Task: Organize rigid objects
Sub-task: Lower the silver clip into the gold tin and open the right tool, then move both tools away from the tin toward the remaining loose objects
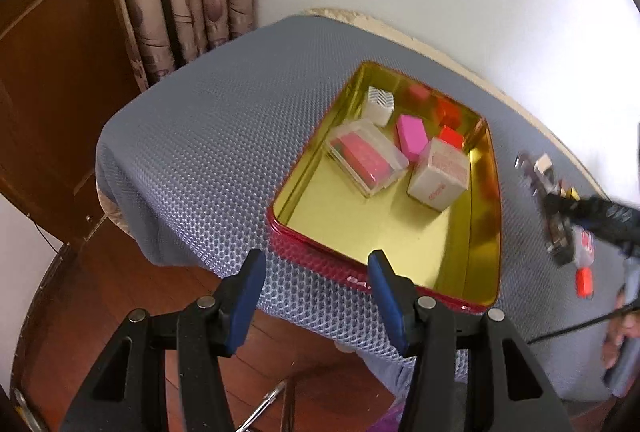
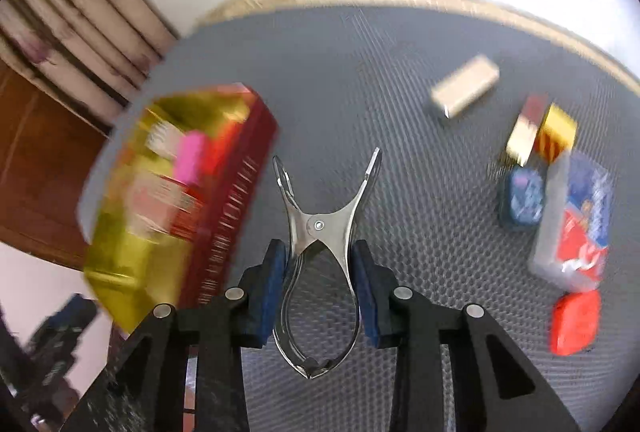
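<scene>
Clip [image 2: 320, 232] of bright metal sits pinched in the right claw [image 2: 320, 284]: the blue pads [image 2: 274, 282] press the two looped handles from either side, and the clip's own jaws stand spread in a V pointing away from the camera. Its long axis runs straight along the claw's line. It looks lifted clear of the grey mat [image 2: 360, 72], though the blurred right wrist view does not make that certain.

The tin [image 2: 236, 192], red outside and gold inside, lies to the left of the clip and close by, its near red wall just beside the left pad. The coming move, I judge, turns on that: the clip has to travel leftward and over that wall to drop inside. The right hand is plainly the nearer, since it already holds the clip.

The left claw [image 1: 316, 296] is spread and pinches nothing; it hangs over the near edge of the table, at the tin's [image 1: 308, 248] near red rim. Inside the tin, toward its far end, lie a clear case [image 1: 366, 160] with a pink thing in it, a pink block [image 1: 410, 136], two white boxes [image 1: 438, 174] and a red piece; the near half of the gold floor is bare, which looks the easiest landing place.

Toward the table's right edge other pieces wait: a tan block [image 2: 466, 90], a yellow box [image 2: 556, 130], a blue thing [image 2: 522, 198], a clear case [image 2: 572, 220] and a red piece [image 2: 576, 322].
</scene>
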{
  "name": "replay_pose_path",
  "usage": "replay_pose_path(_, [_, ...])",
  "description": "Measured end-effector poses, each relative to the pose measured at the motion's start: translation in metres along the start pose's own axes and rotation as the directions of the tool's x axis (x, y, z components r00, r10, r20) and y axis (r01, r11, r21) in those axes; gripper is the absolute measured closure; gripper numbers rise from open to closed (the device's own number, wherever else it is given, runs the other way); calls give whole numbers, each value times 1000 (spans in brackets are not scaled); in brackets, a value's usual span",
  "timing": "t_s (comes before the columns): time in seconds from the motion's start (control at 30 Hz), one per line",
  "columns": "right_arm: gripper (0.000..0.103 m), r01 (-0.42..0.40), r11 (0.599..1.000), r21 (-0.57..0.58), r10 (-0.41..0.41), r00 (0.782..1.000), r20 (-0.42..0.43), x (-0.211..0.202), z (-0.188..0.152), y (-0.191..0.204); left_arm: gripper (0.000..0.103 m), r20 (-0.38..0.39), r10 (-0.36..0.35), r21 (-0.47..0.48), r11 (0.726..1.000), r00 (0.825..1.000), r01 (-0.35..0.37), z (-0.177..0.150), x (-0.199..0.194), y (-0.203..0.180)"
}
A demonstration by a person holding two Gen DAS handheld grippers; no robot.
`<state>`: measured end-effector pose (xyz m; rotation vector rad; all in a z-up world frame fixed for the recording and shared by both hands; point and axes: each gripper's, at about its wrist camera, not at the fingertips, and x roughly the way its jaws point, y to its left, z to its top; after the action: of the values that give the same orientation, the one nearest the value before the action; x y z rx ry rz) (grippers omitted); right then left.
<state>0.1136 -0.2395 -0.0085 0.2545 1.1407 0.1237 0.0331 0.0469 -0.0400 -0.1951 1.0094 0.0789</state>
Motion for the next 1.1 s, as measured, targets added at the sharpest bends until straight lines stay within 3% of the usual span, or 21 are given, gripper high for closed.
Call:
replay_pose_path(0.13, [72, -130, 990, -47, 132, 991, 23, -22, 30, 47, 49, 0, 18, -7, 1000, 1000, -18, 0, 0, 1])
replay_pose_path(0.23, [72, -203, 977, -60, 202, 979, -19, -2, 50, 86, 49, -9, 29, -13, 999, 1000, -29, 0, 3, 2])
replay_pose_path(0.33, [72, -217, 976, -34, 216, 975, -45, 30, 61, 103, 49, -17, 33, -17, 999, 999, -34, 0, 6, 5])
replay_pose_path(0.53, [72, -224, 960, 168, 238, 969, -65, 94, 69, 102, 49, 2, 50, -19, 999, 999, -50, 2, 7, 7])
replay_pose_path(0.67, [69, -216, 948, 232, 235, 970, -58, 106, 69, 106, 48, 3, 46, -22, 999, 999, -46, 2, 8, 7])
replay_pose_path(0.7, [67, -229, 941, 247, 248, 968, -46, 103, 68, 104, 48, 5, 48, -19, 999, 999, -47, 2, 7, 7])
replay_pose_path(0.77, [47, -269, 931, 245, 277, 961, -1, 93, 69, 101, 48, 9, 52, -13, 999, 999, -52, 2, 7, 6])
replay_pose_path(0.9, [42, -353, 922, 161, 336, 934, 122, 41, 54, 86, 49, 39, 50, -2, 999, 998, -50, 1, 1, 3])
replay_pose_path(0.93, [35, -353, 928, 117, 334, 930, 151, 21, 40, 77, 49, 48, 49, 2, 999, 998, -49, 1, -2, 2])
replay_pose_path(1.03, [16, -263, 964, 45, 248, 944, 217, -19, 0, 47, 48, 83, 41, 33, 999, 996, -43, -1, -9, -5])
replay_pose_path(1.1, [15, -182, 983, 28, 169, 952, 256, -41, -28, 18, 49, 100, 39, 68, 997, 994, -46, -3, -13, -13])
